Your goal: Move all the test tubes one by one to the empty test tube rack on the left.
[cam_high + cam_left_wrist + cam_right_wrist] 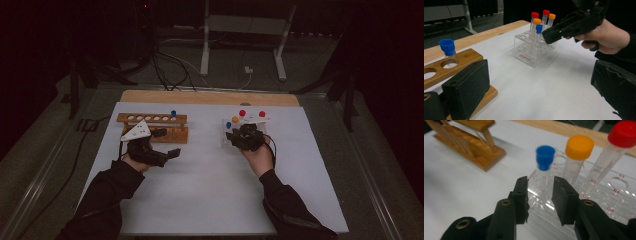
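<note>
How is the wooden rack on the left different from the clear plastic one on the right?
The brown wooden tube rack is opaque, with a single row of round holes; the clear plastic tube rack is see-through, with several rows of holes and red lettering. The wooden rack holds one blue-capped tube; the clear rack holds five, capped red, orange and blue. Both stand on the white table sheet.

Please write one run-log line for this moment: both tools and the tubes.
left tool: open, empty, beside wooden rack | right tool: open, narrow gap, before blue-capped tube in clear rack, not gripping
</note>
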`<act>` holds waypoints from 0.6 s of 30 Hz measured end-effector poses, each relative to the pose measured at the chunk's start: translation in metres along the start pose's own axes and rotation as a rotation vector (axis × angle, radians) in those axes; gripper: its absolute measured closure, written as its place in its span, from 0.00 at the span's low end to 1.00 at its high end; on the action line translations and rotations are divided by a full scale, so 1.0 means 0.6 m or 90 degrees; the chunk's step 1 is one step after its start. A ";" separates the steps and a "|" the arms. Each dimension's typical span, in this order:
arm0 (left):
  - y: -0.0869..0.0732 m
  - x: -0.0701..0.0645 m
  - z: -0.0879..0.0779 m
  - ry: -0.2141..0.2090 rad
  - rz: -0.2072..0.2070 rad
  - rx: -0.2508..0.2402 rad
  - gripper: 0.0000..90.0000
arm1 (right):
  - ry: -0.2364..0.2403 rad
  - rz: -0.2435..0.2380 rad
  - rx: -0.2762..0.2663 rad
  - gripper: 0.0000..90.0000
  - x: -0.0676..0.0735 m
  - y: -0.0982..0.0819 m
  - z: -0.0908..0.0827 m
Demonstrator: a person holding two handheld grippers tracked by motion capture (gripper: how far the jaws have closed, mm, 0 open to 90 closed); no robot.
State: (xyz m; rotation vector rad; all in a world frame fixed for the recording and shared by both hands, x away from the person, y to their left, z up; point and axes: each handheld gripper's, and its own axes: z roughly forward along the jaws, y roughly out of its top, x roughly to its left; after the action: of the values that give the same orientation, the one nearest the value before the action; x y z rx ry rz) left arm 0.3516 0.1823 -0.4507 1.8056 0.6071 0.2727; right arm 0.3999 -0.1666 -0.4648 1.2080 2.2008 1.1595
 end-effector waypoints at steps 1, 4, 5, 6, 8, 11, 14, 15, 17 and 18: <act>0.000 0.000 0.000 0.000 -0.001 -0.001 0.03 | 0.003 0.006 0.001 0.74 -0.001 0.000 0.004; -0.002 0.001 0.001 -0.001 -0.002 0.000 0.03 | 0.002 0.009 0.000 0.78 0.000 0.002 0.012; -0.003 0.002 0.001 -0.001 -0.001 0.001 0.03 | -0.001 0.009 0.000 0.79 0.000 0.003 0.014; -0.003 0.002 0.001 0.000 0.000 0.003 0.03 | -0.003 0.009 -0.001 0.80 0.000 0.004 0.016; -0.004 0.002 0.001 0.001 0.001 0.004 0.03 | -0.005 0.006 0.000 0.81 0.002 0.006 0.019; -0.004 0.004 0.001 0.001 -0.001 0.004 0.03 | -0.012 0.002 0.002 0.84 0.005 0.009 0.022; -0.005 0.004 0.001 0.002 -0.002 0.005 0.03 | -0.023 -0.006 0.004 0.86 0.008 0.010 0.022; -0.005 0.004 0.001 0.004 0.000 0.006 0.03 | -0.026 -0.009 0.003 0.86 0.008 0.010 0.022; -0.005 0.004 0.001 0.001 -0.001 0.008 0.03 | -0.036 -0.011 -0.005 0.86 0.009 0.010 0.020; -0.004 0.004 0.000 0.002 -0.001 0.009 0.03 | -0.037 -0.016 -0.008 0.86 0.011 0.011 0.018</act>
State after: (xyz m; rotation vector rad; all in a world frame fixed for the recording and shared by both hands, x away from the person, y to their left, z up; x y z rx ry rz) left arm 0.3531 0.1842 -0.4535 1.8180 0.6132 0.2715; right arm 0.4068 -0.1542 -0.4653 1.1910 2.1561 1.1129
